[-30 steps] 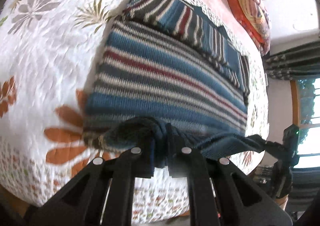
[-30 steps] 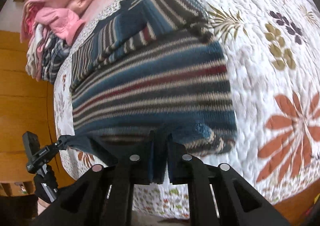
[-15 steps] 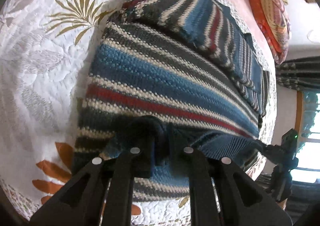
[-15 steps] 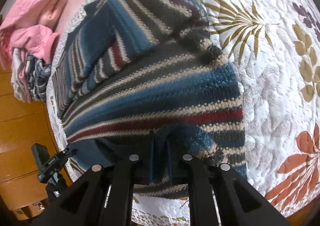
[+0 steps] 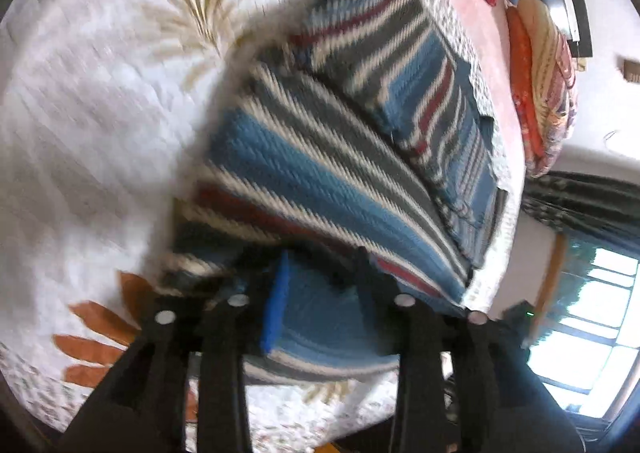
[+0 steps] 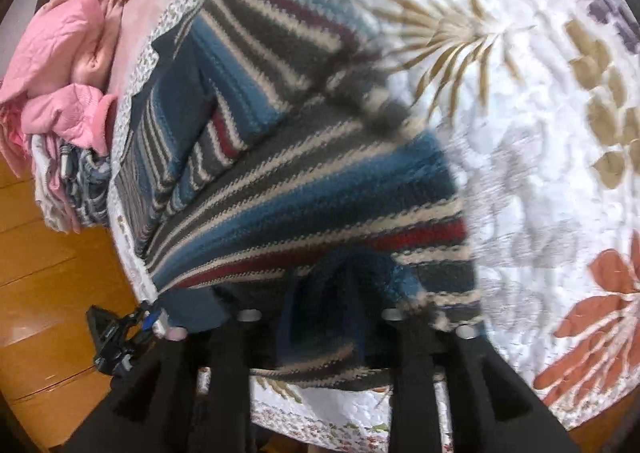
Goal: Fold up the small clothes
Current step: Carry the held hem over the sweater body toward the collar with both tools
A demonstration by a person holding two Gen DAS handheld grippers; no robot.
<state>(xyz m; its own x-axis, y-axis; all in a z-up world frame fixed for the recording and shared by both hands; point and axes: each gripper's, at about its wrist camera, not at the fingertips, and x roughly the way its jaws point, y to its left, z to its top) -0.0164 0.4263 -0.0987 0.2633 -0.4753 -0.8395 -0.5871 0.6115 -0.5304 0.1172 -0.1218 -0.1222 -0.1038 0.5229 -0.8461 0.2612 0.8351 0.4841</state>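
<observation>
Striped knit sweater point(image 5: 320, 157) lies flat on the white floral quilt point(image 5: 92, 125), toward the bed's far side where the quilt's patterned edge meets a pink sheet point(image 5: 476, 13). Stripes are blue, grey, cream and dark red. Sleeves are folded in across the far part of the body. The near hem is doubled over onto the body, so a folded band lies along the near edge.

Left gripper point(image 5: 320, 293) is released: its fingers stand apart with sweater fabric visible between them, nothing pinched. A blue pad point(image 5: 276, 305) shows on the inner face of its left finger. It sits just over the near folded edge at the sweater's left end.

Right gripper point(image 6: 320, 313) is likewise spread, fingers apart over the near folded edge at the sweater's right end, with no cloth clamped. In the right wrist view the left gripper's body point(image 6: 116, 337) shows at the near left, off the sweater's corner.

Both views have motion blur, so fine contact between fingertips and knit is not readable.

Around it: a heap of pink clothes point(image 6: 68, 65) on the far left past the sweater, an orange striped cushion point(image 5: 540, 85) on the far right, dark curtains point(image 5: 584, 205) and a bright window point(image 5: 592, 325) to the right, and wooden floor point(image 6: 44, 273) on the left
</observation>
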